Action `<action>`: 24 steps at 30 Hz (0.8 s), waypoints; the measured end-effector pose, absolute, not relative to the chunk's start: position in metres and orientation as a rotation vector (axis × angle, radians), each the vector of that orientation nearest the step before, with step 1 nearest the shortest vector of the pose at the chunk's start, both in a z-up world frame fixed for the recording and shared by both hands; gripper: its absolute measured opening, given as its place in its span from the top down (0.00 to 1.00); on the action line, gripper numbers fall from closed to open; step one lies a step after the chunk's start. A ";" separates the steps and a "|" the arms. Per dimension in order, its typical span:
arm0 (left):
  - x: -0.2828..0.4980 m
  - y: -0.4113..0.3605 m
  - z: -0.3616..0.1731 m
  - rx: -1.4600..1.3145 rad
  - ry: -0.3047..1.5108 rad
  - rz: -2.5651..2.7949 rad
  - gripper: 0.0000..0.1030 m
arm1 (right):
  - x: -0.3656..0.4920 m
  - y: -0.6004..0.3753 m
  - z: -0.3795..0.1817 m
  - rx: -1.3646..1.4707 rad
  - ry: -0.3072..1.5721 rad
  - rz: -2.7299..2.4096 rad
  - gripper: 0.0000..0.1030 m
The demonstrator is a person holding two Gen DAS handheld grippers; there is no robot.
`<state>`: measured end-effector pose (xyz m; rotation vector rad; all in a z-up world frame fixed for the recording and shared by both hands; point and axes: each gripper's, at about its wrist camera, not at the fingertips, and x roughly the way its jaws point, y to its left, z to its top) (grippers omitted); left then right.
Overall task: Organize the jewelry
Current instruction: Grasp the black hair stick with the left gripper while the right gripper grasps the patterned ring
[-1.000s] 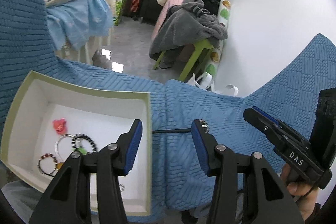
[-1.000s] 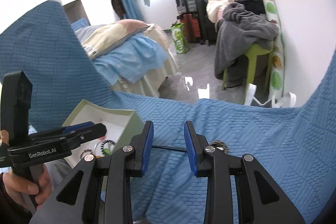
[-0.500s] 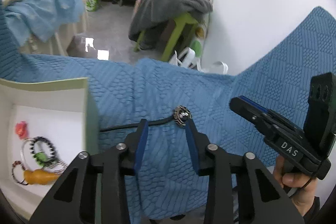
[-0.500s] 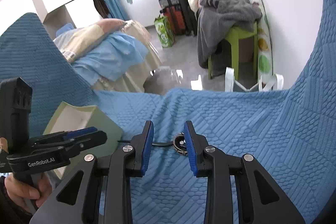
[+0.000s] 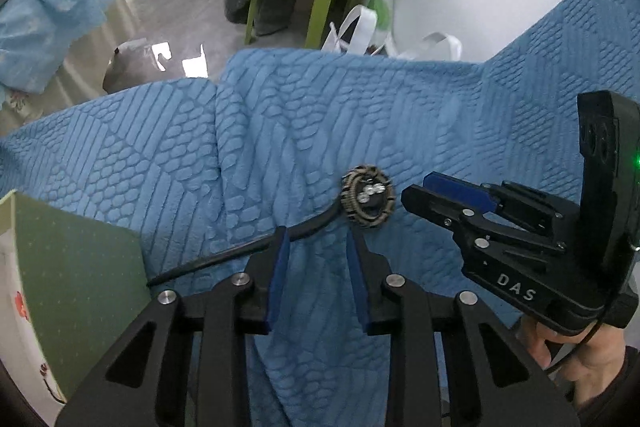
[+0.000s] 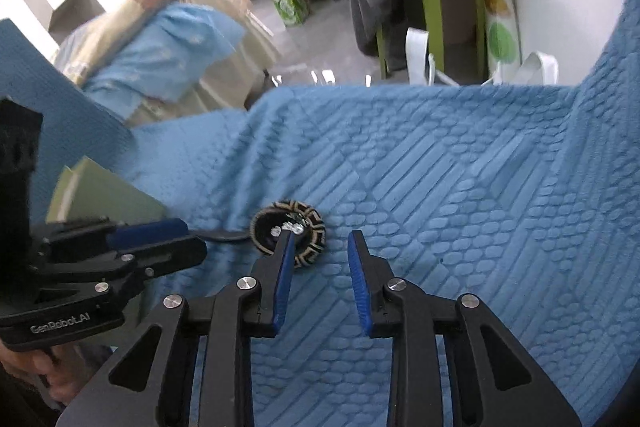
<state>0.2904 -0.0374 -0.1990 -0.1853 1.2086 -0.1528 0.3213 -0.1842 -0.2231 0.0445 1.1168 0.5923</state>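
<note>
Hair stick [image 5: 280, 239] lies flat on the blue textured blanket [image 5: 400, 131]. Long axis runs from its round patterned head [image 5: 367, 201] down-left to the thin black tail [image 5: 180, 269] in the left wrist view. Head points away from the box [image 5: 80, 275], tail tip ends just beside the box's green outer wall. Head is a black/tan ring with a key-style pattern and small clear stones in the middle.

Left gripper [image 5: 316, 247]: jaws apart, nothing between the pads. The black shaft crosses right at the tip of its left finger; contact there can't be confirmed. The head sits just ahead of and slightly right of the right fingertip.

Right gripper [image 6: 320, 247]: jaws apart, empty gap over bare blanket. In its own view the head [image 6: 288, 239] sits at the tip of its left finger, which overlaps the ring's middle; touching or just above, can't tell. The head is left of the gap, not in it.

Readable text: "DAS" on the right gripper's body [image 5: 516, 291] seen from the left camera; "GenRobot.AI" on the left gripper's body [image 6: 64, 325] seen from the right camera. Green LED lit on the right unit.

Box is left of both grippers; white interior [image 5: 16, 307] shows a bit of red jewelry, mostly cut off by the frame.
</note>
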 end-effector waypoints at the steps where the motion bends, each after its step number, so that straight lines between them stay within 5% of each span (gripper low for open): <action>1: 0.292 -0.037 -0.201 -0.187 1.212 -0.149 0.71 | 0.323 -0.183 -0.228 0.035 1.123 0.591 0.76; 13: 0.302 -0.037 -0.218 -0.166 1.262 -0.117 0.71 | 0.320 -0.162 -0.237 -0.150 1.095 0.614 0.77; 18: 0.303 -0.038 -0.217 -0.169 1.261 -0.116 0.71 | 0.317 -0.157 -0.241 -0.203 1.100 0.617 0.94; 24: 0.303 -0.047 -0.213 -0.129 1.248 -0.159 0.71 | 0.324 -0.178 -0.230 -0.097 1.080 0.574 0.94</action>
